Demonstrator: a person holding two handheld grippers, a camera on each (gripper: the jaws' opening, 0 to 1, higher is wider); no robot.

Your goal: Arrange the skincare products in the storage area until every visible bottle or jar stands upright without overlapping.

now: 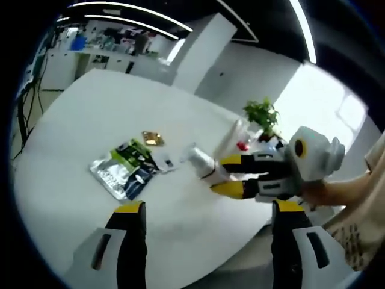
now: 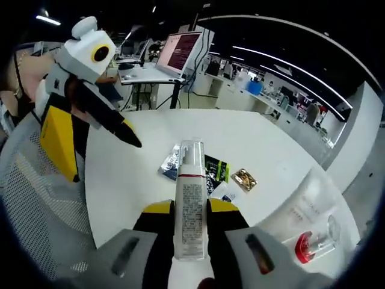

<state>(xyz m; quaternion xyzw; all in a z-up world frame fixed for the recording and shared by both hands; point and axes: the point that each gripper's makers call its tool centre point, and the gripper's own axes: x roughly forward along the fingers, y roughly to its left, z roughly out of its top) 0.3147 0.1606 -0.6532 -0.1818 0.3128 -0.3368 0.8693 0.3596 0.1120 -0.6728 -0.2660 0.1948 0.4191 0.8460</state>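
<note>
While clamped in right gripper (image 2: 191, 212): white pump bottle (image 2: 190, 198), red band, clear cap | left gripper (image 1: 204, 211) apart

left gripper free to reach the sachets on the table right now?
Probably yes. The left gripper is open and holds nothing, and bare table lies between it and the sachets. The right gripper, shut on a bottle, sits off to the side.

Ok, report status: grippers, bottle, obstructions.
Right gripper shut on white pump bottle, held over the table. Left gripper open, empty. Sachets lie flat on the table.
</note>
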